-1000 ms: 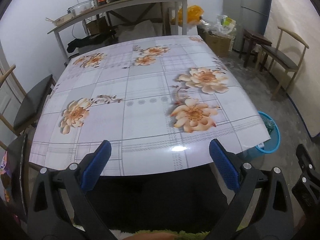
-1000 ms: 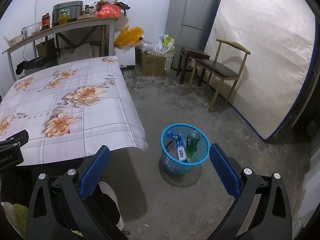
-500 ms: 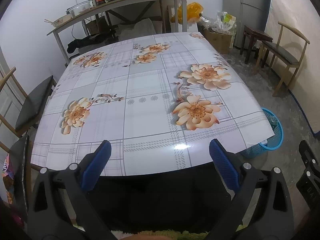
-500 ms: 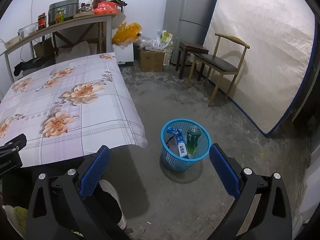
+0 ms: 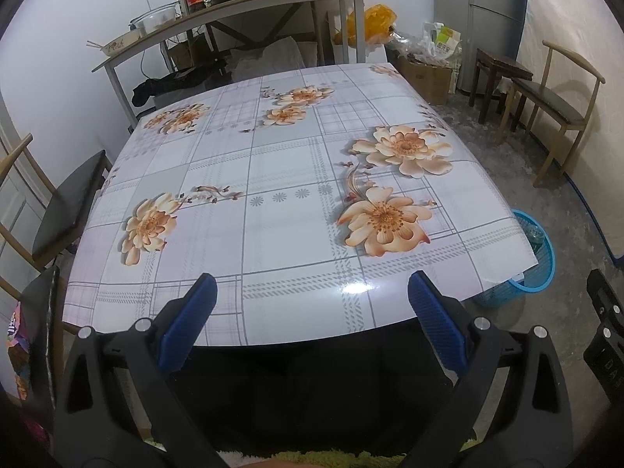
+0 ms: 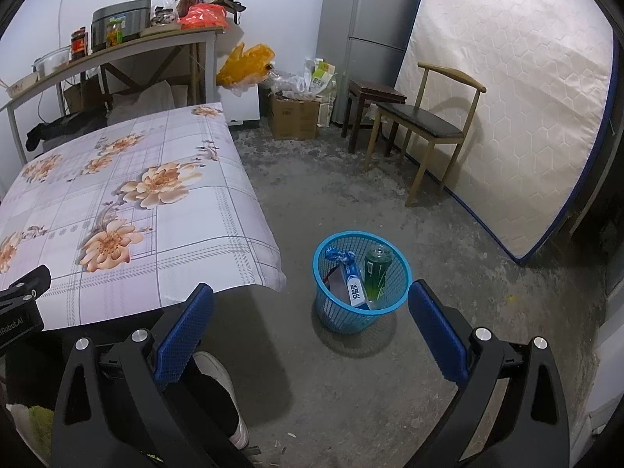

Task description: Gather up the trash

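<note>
Both my jaws wide apart, holding nothing: left gripper [image 5: 312, 308] over the near edge of the table [image 5: 273, 179], right gripper [image 6: 312, 308] above the floor near the basket [image 6: 360, 280]. Trash looks collected: green bottle [image 6: 375, 276] and blue-white wrapper [image 6: 353, 280] sit in the basket, just off the table's corner; tabletop shows no trash, so little seems left. Chair [image 6: 425, 124] well beyond the basket, nothing blocking

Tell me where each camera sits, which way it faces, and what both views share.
Left wrist: sits on the left gripper, looking across the flowered table; its open jaws show.
Right wrist: sits on the right gripper, looking down past the table corner at the blue basket with the green bottle inside; its open jaws and a white shoe show.
Shared: table, basket, wooden chair, cluttered shelf.
</note>
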Action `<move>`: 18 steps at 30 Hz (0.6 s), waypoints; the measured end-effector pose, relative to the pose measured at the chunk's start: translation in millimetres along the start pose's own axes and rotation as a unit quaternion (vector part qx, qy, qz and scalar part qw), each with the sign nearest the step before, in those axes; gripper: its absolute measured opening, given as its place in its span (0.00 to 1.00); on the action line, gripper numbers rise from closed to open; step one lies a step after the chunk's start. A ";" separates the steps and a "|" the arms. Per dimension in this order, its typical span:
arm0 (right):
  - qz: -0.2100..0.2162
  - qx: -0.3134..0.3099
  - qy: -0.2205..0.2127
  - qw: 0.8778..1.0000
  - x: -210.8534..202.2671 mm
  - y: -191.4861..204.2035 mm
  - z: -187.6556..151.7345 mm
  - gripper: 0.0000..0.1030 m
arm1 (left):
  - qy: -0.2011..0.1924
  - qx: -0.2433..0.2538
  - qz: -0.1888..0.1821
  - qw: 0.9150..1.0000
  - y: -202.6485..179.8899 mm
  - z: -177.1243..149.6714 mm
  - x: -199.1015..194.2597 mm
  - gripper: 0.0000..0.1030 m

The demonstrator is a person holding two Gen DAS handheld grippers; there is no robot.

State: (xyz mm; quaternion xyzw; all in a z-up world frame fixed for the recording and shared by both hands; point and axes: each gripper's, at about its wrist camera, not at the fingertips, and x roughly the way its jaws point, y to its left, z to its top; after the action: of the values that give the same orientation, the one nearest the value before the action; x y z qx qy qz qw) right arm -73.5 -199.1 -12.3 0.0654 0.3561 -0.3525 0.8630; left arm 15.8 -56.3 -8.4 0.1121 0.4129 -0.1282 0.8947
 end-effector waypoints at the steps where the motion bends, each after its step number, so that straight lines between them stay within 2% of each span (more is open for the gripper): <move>1: 0.000 0.001 0.000 1.000 -0.2 -0.1 -0.1 0.94 | 0.000 0.000 0.000 1.000 -0.1 0.2 0.0 0.92; 18: 0.003 -0.001 -0.002 1.000 -0.5 3.0 3.2 0.94 | 0.004 0.001 0.000 1.000 2.9 1.6 1.1 0.92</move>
State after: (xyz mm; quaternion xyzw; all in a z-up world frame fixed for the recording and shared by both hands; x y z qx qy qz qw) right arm -70.0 -197.7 -10.0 0.0655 0.3545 -0.3496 0.8648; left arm 18.6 -54.2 -8.0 0.1137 0.4159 -0.1278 0.8932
